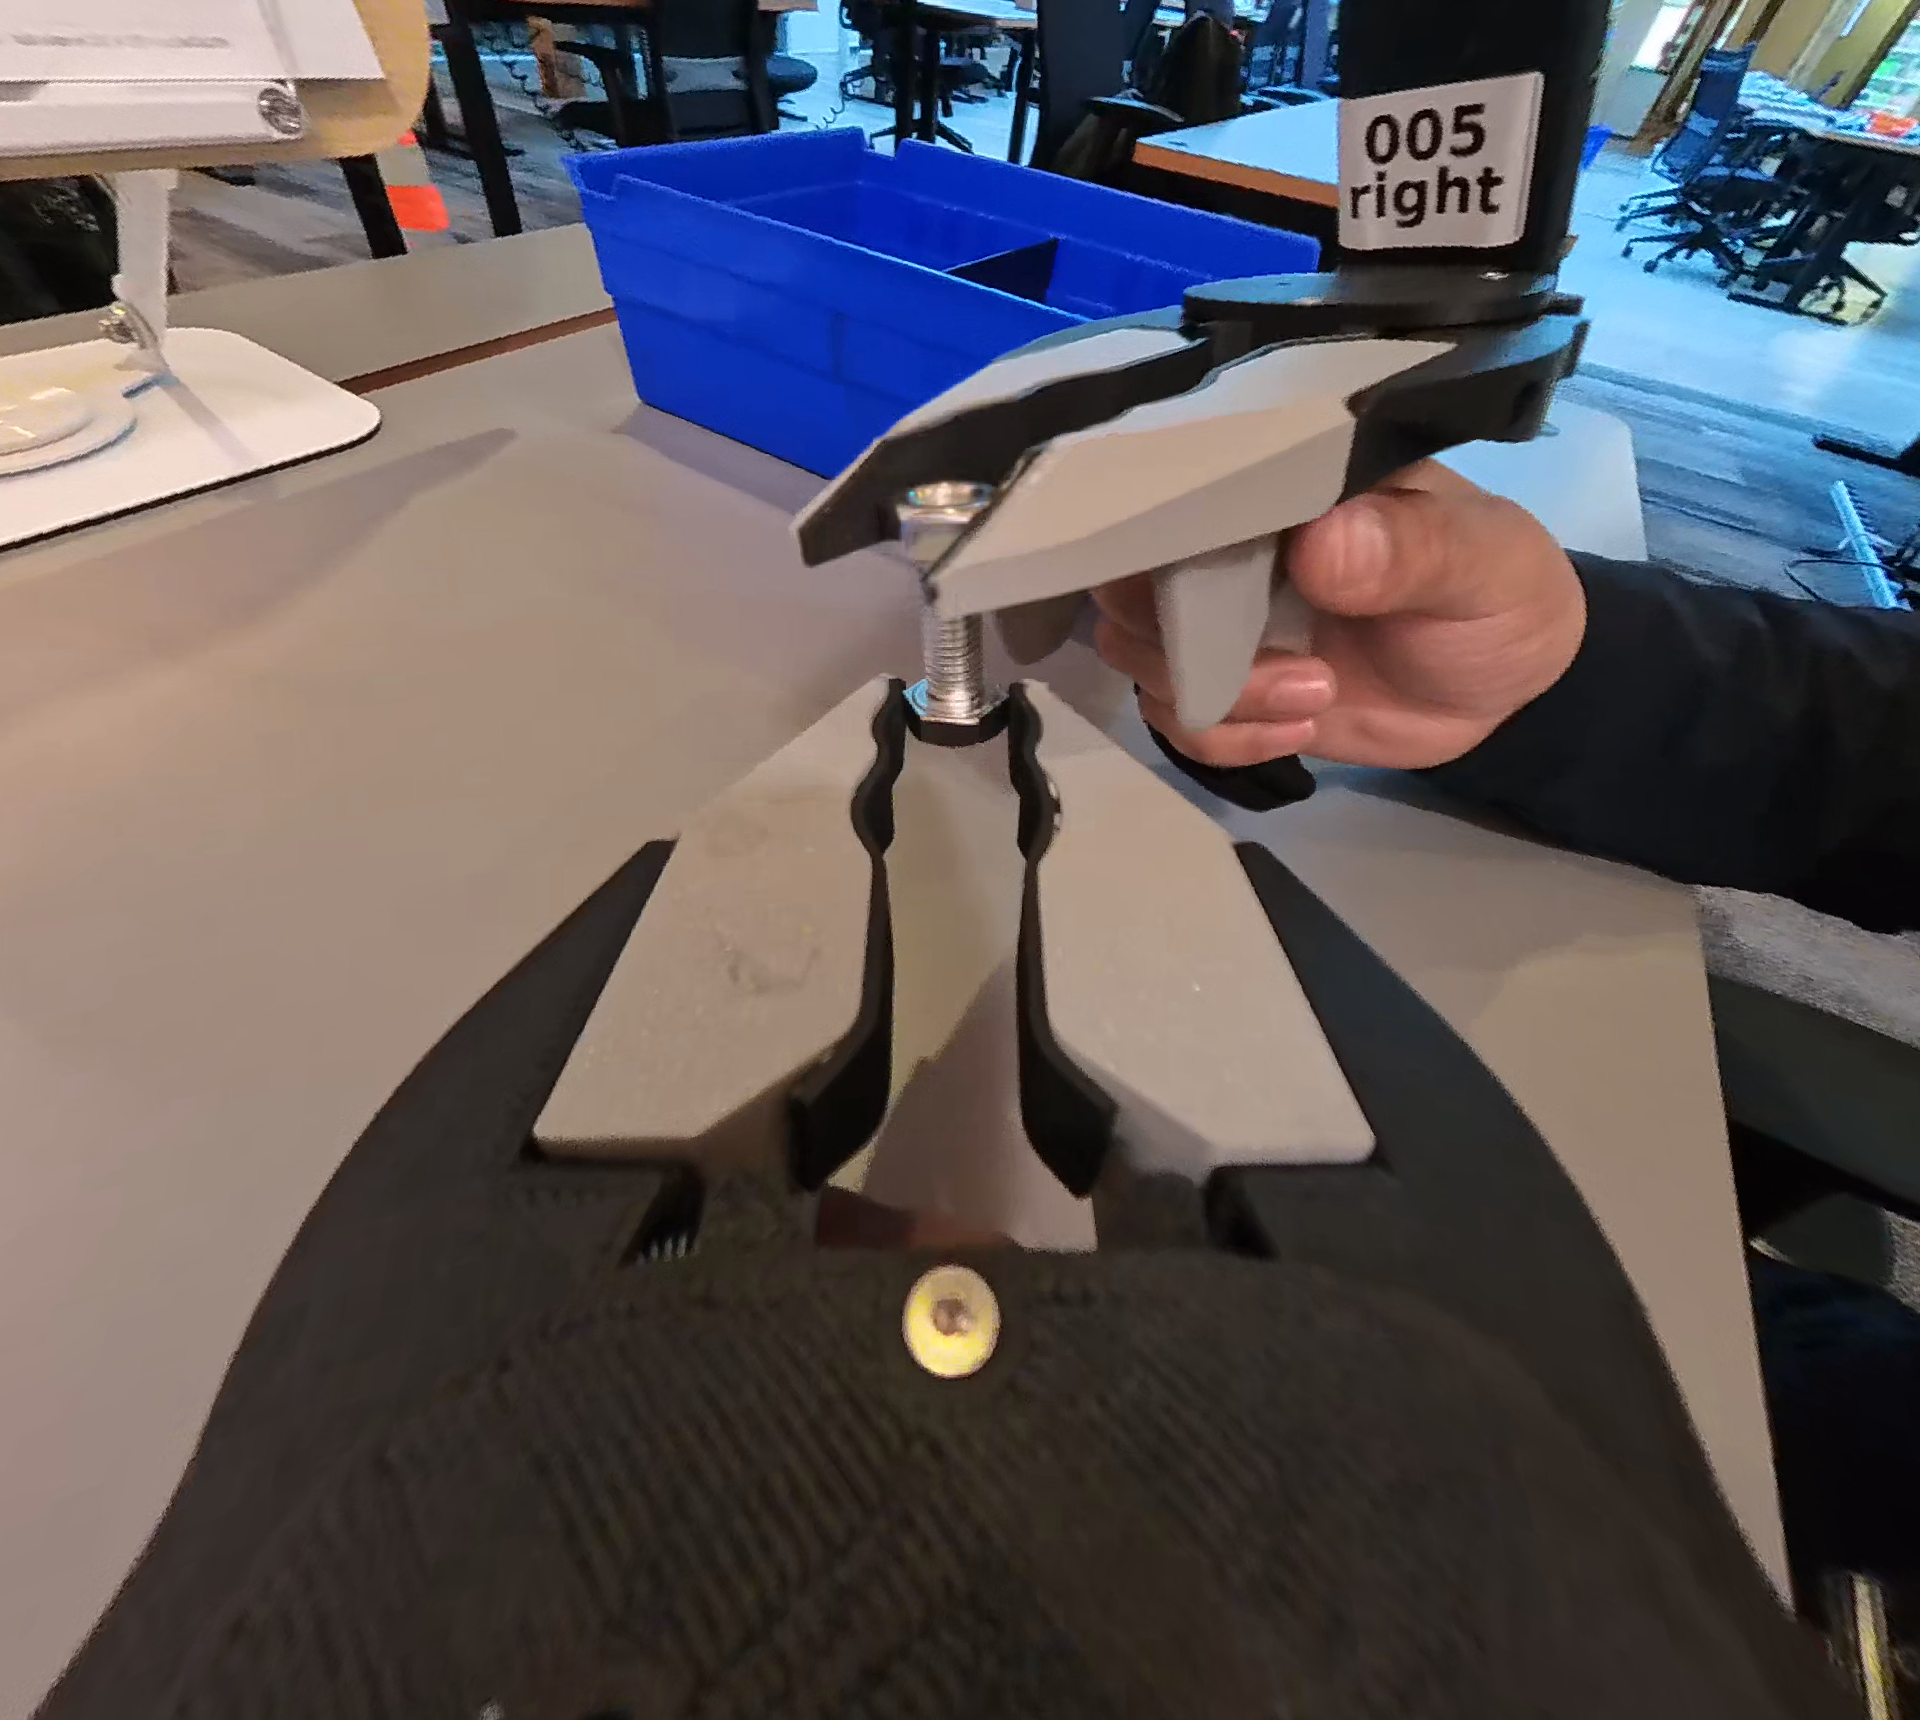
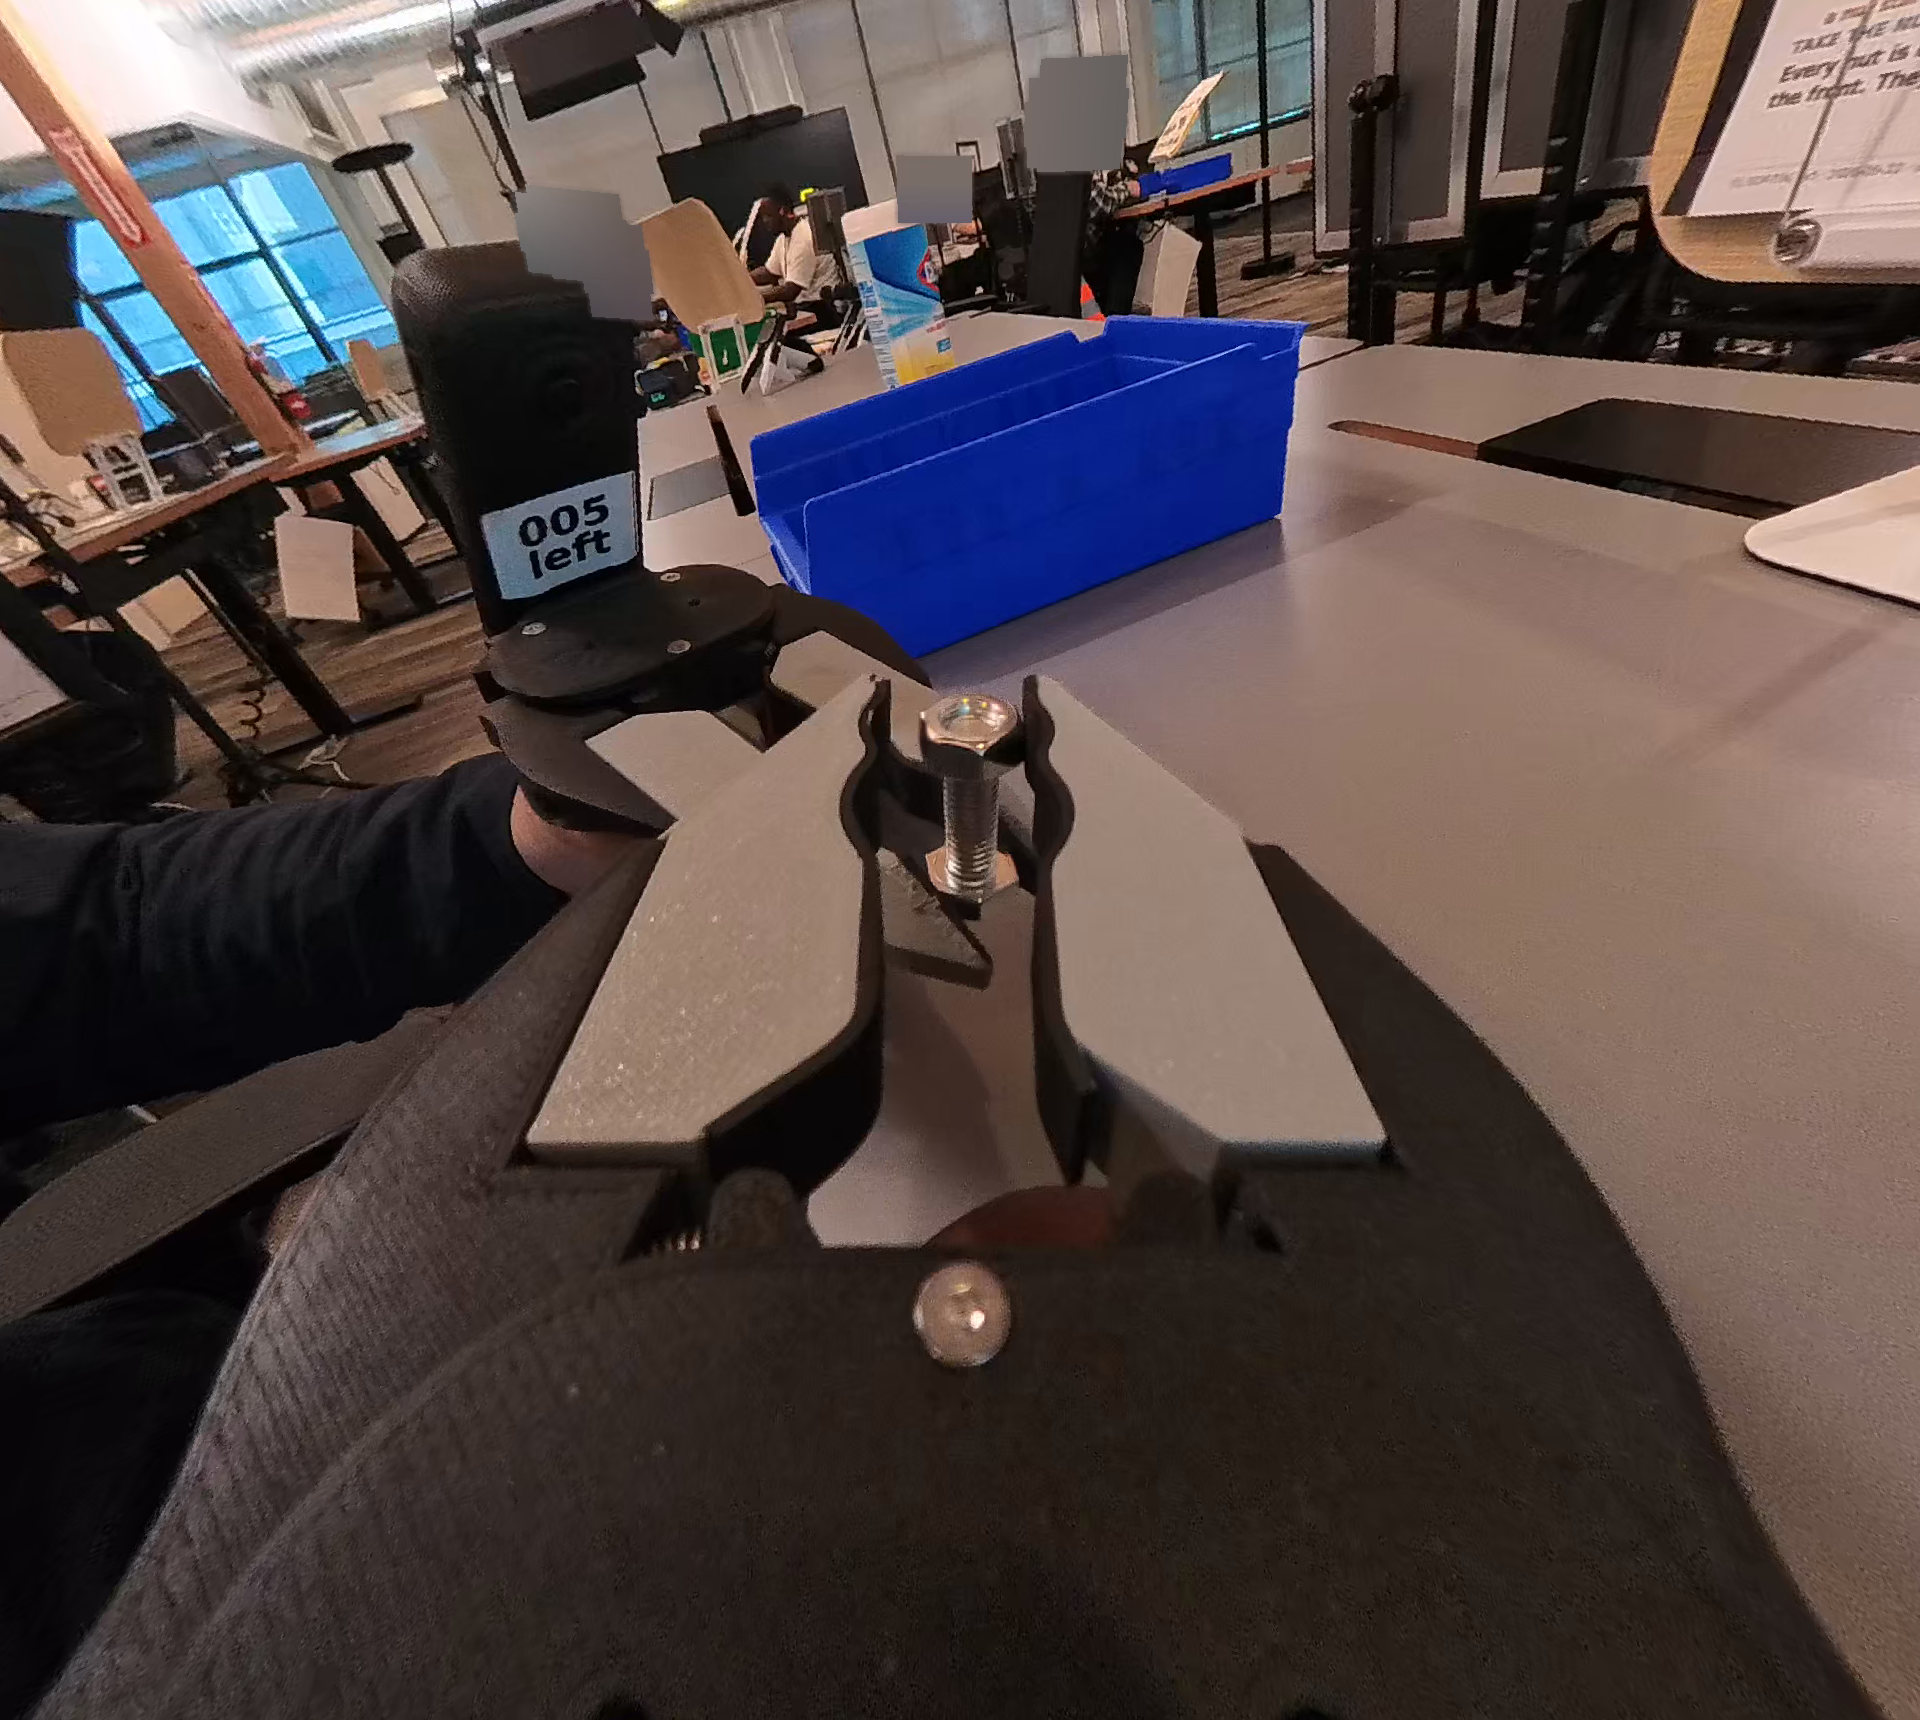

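While the right gripper (image 2: 956, 730) clamps the bolt (image 1: 948, 600) by its head, the left gripper (image 1: 954, 714) clamps the nut (image 1: 951, 723) sitting low on its thread, above the table (image 1: 416, 631).

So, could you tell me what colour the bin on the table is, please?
The bin is solid bright blue, clearest in the right wrist view.

The bolt (image 1: 943, 621) stands upright above the tabletop (image 1: 416, 631), its head between the right tongs (image 1: 914, 543), the nut (image 1: 948, 714) at its lower end between the left tongs (image 1: 951, 704). Behind them a bin (image 1: 831, 320) rests on the tabletop; a sign stand (image 1: 156, 403) sits farther left.
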`<state>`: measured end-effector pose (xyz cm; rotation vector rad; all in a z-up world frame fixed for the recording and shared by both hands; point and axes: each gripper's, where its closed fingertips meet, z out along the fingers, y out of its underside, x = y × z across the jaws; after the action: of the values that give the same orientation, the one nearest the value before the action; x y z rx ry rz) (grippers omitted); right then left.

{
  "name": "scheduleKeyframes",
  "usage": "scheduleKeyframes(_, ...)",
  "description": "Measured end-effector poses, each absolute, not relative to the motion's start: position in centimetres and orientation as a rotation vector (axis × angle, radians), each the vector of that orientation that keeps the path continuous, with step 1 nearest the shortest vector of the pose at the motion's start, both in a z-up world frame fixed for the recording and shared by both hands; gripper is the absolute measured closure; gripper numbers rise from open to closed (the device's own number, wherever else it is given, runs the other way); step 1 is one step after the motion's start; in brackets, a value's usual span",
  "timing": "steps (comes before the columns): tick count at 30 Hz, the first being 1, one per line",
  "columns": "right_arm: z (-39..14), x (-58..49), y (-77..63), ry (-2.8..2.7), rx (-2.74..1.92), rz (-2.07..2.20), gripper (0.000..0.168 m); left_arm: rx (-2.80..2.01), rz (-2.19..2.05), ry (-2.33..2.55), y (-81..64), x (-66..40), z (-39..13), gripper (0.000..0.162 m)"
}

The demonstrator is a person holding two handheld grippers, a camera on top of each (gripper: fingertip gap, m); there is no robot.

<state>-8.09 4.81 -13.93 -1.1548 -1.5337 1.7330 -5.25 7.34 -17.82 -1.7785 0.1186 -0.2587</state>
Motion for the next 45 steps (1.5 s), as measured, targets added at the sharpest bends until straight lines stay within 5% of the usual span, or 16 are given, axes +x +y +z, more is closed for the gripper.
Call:
scheduleKeyframes(11, -13.7, -8.0, 4.8, -1.532, -1.149, 1.754, 0.154, -1.769, -0.301, 0.161, 7.2, -4.2, -17.7, 0.145)
scheduleKeyframes(20, -12.6, -7.7, 6.5, -1.426, -1.174, 1.793, 0.138, -1.751, -0.26, 0.083, 7.2, -5.9, -17.2, 0.145)
scheduleKeyframes(45, -13.2, -7.7, 5.5, -1.489, -1.156, 1.79, 0.154, -1.75, -0.255, 0.114, 7.1, -5.5, -17.2, 0.145)
